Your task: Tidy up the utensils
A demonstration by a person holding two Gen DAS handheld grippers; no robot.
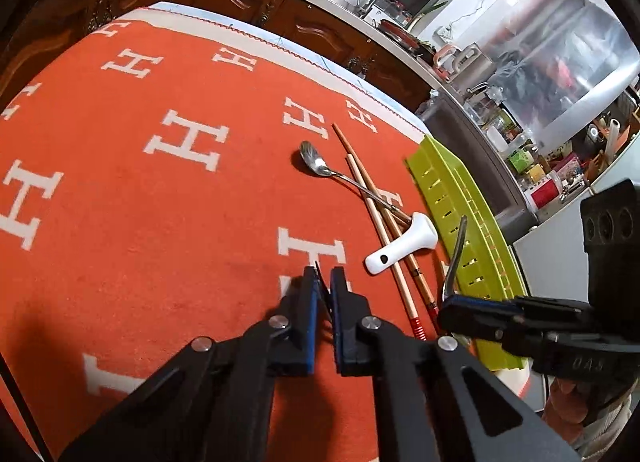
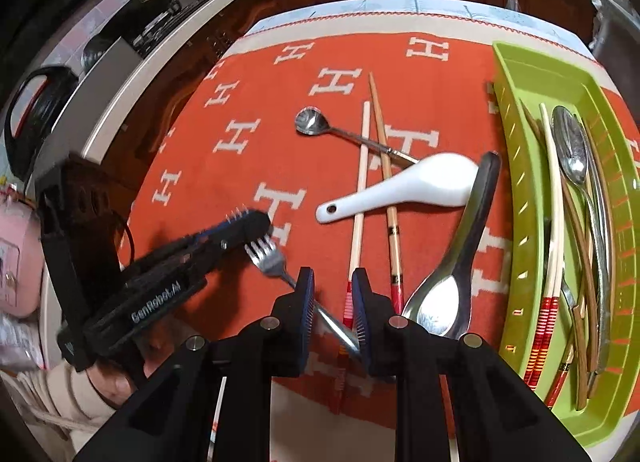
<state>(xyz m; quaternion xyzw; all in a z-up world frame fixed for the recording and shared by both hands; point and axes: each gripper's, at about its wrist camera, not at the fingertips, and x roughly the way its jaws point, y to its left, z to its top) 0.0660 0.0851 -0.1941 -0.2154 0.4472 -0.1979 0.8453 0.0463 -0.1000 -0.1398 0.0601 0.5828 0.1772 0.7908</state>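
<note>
Blur softens the left tongs in the right wrist view, where their tips hang just over the tines of the fork; whether they touch it cannot be told there. In their own view the pads stand together, with a thin dark sliver between them that is too narrow to identify. The right tongs are clamped on the fork's handle, which crosses the gap slantwise and disappears behind the right pad, its end hidden. The hand holding the left tongs is mostly cut off at the frame's edge.

Just ahead of the right tongs lie two loose chopsticks, their red-banded ends running under the fingers. A white ceramic spoon rests across them, and farther out a small steel spoon does the same. To the right of the pads a large dark-handled spoon lies with its bowl partly hidden behind the right finger. Beyond it, well to the right, the green tray holds spoons and chopsticks packed lengthwise; its near end is cropped by the frame.

Left of and beyond the left tongs, the orange cloth lies bare up to its pale far border. On the right, the tray's wall closes off the space beside the right tongs.
</note>
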